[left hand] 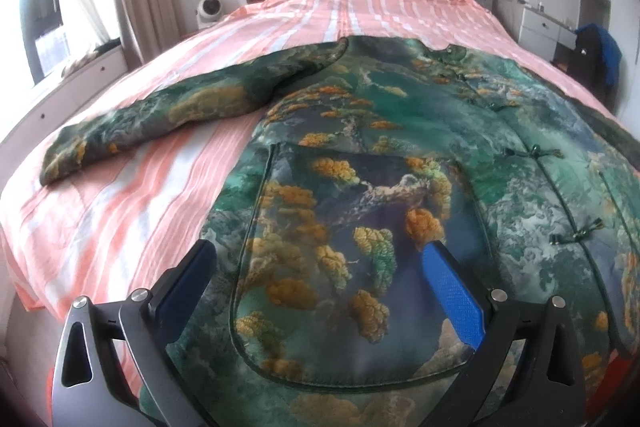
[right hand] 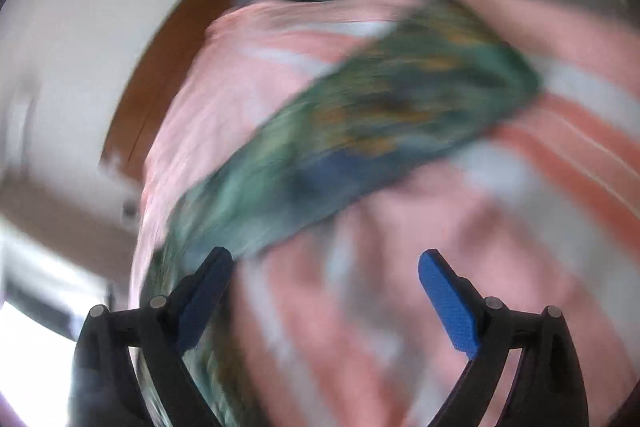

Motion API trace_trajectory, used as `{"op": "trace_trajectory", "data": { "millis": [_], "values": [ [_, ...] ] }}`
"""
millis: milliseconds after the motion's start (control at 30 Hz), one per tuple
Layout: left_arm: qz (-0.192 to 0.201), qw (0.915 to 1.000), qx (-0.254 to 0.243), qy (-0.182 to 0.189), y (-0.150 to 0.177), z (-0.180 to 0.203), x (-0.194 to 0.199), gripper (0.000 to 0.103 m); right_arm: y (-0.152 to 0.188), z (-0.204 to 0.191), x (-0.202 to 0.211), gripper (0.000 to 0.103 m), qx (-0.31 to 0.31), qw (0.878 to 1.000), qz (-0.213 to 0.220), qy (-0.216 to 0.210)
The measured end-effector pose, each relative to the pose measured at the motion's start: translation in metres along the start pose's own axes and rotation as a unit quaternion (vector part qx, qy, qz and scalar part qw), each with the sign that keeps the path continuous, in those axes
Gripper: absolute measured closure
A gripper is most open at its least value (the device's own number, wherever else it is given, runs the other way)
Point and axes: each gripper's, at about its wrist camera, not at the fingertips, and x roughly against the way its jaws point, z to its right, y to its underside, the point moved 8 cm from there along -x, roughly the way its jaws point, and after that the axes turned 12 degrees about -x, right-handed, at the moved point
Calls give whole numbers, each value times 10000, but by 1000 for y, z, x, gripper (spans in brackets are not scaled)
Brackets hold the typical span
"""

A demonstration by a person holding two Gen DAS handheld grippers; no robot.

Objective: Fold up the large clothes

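Left wrist view: jacket [left hand: 400,155] flat on bed [left hand: 120,187], left tool [left hand: 316,259] agape, empty. Right tool [right hand: 326,267] agape near sleeve [right hand: 360,131]; pinch cuff, fold inward.

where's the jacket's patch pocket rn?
Left wrist view, lower centre: the patch pocket sits on the jacket front, directly ahead of the open left gripper, left of the knot buttons.

No text, label, brand, number or sign can be read in either view — nothing legible stands on any surface. The right wrist view is blurred throughout — any lettering there cannot be made out.
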Motion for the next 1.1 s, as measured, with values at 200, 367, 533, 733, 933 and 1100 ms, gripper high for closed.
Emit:
{"op": "trace_trajectory", "data": {
  "millis": [200,367,533,733,933,1100],
  "values": [
    [-118,9998,-107,-92,2,4,-8,0,-68,17,-18,64,-856,9934,755,-98],
    [-97,9999,-69,7,2,5,-7,0,-66,-87,-4,85,920,9850,1353,559],
    [-93,9998,-104,136,1,8,-9,0,27,-270,-8,86,3024,9476,991,-275],
    [-84,9996,-1,259,3,2,-7,0,198,-401,-96,86,4368,8956,59,-846],
    [-67,9991,164,382,3,-4,-6,0,326,-363,-216,29,4384,8833,-1623,-339],
    [-42,9984,248,500,3,-9,-4,0,343,-328,-207,29,4369,8719,-2165,-457]
  ]
}}
